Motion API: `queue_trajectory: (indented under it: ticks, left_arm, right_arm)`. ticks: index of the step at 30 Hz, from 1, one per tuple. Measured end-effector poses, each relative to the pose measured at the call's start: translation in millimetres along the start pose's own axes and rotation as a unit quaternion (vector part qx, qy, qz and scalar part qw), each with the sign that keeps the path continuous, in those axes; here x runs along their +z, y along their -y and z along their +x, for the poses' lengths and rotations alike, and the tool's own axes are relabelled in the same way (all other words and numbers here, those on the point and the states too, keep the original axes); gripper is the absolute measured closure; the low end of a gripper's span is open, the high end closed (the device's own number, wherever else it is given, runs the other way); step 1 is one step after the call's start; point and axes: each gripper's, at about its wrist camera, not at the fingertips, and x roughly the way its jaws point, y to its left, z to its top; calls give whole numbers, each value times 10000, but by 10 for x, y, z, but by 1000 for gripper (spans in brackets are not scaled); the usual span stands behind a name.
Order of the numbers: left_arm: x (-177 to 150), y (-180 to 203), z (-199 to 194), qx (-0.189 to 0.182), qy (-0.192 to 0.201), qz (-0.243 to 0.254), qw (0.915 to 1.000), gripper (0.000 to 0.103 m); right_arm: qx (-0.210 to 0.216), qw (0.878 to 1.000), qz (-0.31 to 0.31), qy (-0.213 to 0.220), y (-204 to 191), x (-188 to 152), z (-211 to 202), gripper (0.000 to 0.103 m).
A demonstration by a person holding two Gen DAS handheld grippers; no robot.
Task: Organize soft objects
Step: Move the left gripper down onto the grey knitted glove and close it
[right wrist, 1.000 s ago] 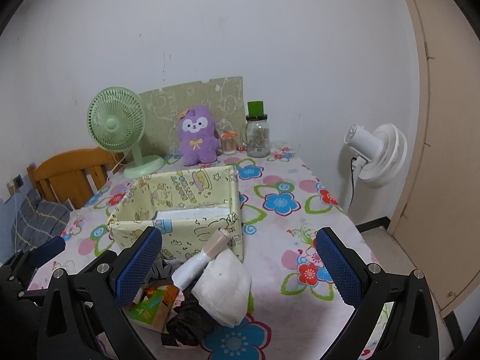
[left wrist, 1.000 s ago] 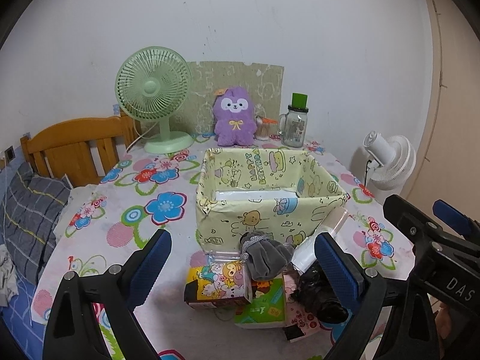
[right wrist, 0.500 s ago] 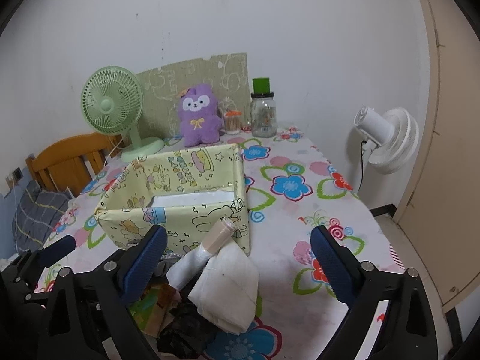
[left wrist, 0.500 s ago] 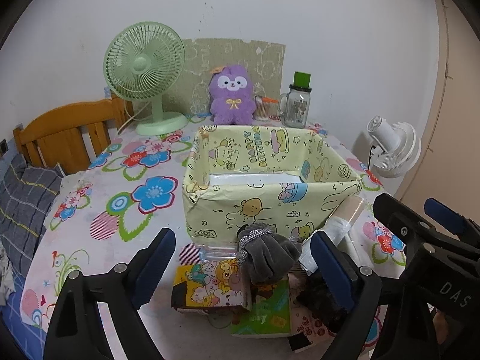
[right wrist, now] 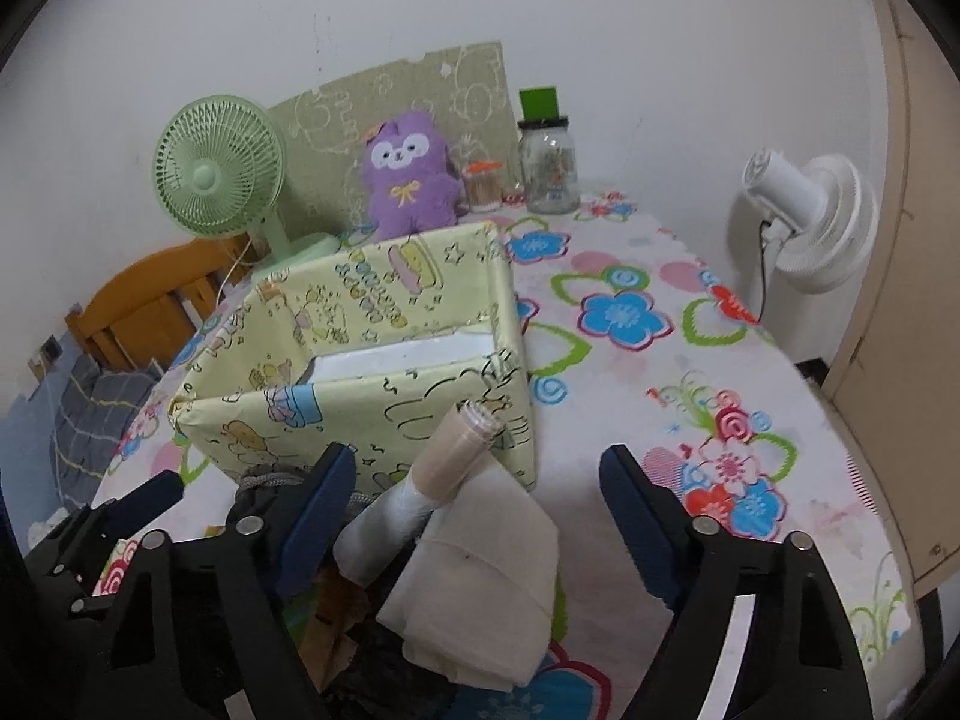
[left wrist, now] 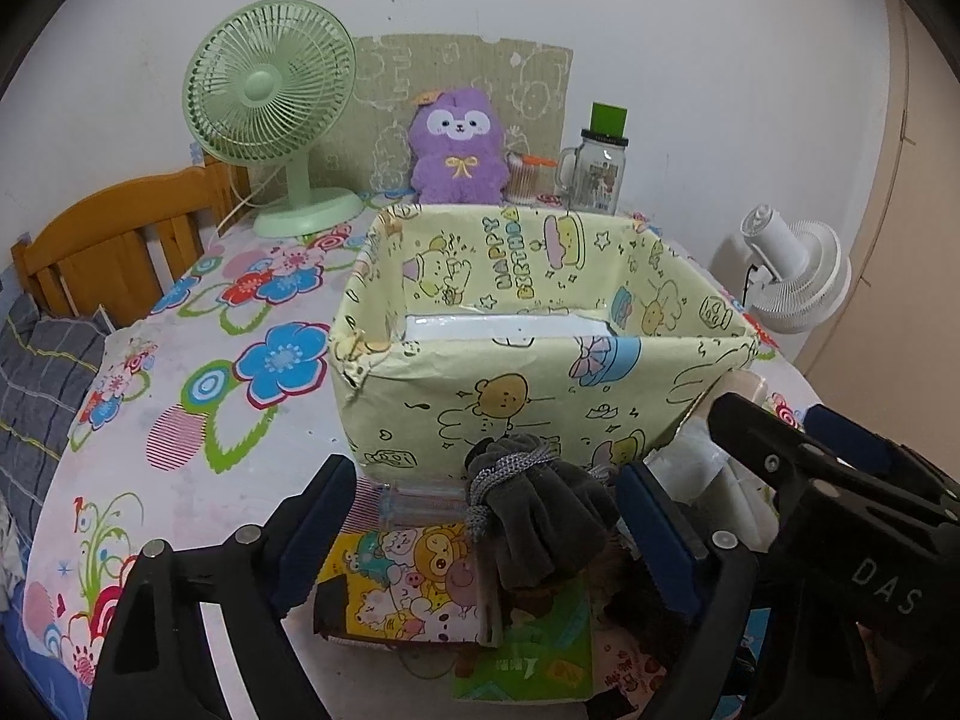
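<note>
Between my left gripper's closing jaws sits a grey drawstring pouch, not yet pinched, lying on a cartoon-printed packet and a green packet. My right gripper is closing too, jaws still wide and apart from the folded white cloth and plastic bag roll between them. Just behind this pile stands the yellow birthday-print box, open on top, on the floral tablecloth. Farther back, against the wall, I see a green fan, purple plush and glass jar.
</note>
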Motion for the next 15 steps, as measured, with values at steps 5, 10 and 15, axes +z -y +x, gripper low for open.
queue_trajectory:
  ticks: [5, 10, 15]
  left_arm:
    - [-2, -7, 74, -69, -86, -19, 9999, 17]
    - [6, 2, 133, -148, -164, -17, 9998, 22]
    - [7, 25, 181, -200, -241, 6, 9995, 28]
  right_arm:
    - [8, 9999, -7, -106, -21, 2, 100, 27]
    - [31, 9998, -26, -197, -55, 12, 177, 36]
    - [107, 9995, -17, -310, -70, 9, 256, 46]
